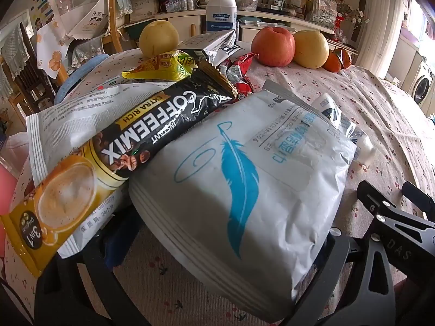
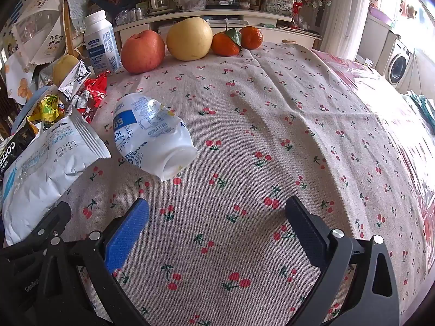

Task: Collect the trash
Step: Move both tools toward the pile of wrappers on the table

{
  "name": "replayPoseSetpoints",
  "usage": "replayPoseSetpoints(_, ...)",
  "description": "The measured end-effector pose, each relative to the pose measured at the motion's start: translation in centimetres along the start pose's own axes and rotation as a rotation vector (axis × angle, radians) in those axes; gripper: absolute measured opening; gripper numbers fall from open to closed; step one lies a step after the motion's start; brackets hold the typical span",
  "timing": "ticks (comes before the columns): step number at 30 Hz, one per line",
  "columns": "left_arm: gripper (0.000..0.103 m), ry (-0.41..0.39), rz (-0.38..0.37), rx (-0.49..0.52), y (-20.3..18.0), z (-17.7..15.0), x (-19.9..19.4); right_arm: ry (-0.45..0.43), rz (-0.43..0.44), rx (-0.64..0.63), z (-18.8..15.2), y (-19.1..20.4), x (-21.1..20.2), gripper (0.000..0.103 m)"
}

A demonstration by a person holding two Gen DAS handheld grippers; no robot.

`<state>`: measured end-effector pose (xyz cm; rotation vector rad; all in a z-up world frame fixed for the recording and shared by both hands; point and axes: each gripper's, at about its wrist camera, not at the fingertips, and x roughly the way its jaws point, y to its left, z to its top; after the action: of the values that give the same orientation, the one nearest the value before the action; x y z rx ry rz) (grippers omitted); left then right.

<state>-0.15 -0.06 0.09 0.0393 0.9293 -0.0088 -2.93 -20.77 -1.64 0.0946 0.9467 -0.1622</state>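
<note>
Wrapper pile (image 2: pixel 40 163) left; bare cloth (image 2: pixel 272 135) right

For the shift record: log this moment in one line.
left gripper: open, over white feather bag | right gripper: open, empty, short of crushed cup | trash uncollected

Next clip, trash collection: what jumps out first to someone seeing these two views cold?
In the left wrist view, a white pouch with a blue feather fills the foreground, a black-and-gold coffee mix sachet lying across the wrappers to its left. In the right wrist view, a crumpled white bottle lies on the cherry-print tablecloth ahead of the open right gripper; an apple and other fruit line the far edge.
</note>
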Motion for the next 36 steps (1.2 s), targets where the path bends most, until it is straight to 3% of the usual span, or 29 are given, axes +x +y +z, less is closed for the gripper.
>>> replayPoseSetpoints(8,0.099,-0.011,-0.011,0.041,-0.2,-1.2,-1.5,0.008,0.02,-0.031,-0.3,-0.1,-0.3,0.099)
replayPoseSetpoints(12,0.099,-0.032,-0.024,0.055,-0.3,-1.7,-2.7,-0.013,-0.015,-0.053,-1.5,0.2,-1.5,0.099)
replayPoseSetpoints(20,0.099,-0.095,-0.061,0.029,1.1,-2.4,-6.0,-0.158,-0.035,-0.036,-2.1,-0.4,-5.9,0.099)
replayPoseSetpoints(27,0.099,-0.185,-0.105,-0.083,4.7,-3.1,-10.2,-0.269,-0.032,-0.011,-2.9,-0.9,-10.2,0.099)
replayPoseSetpoints(36,0.099,-0.248,-0.077,-0.15,8.1,-5.1,-13.5,-0.376,-0.024,-0.036,-5.8,0.4,-14.5,0.099)
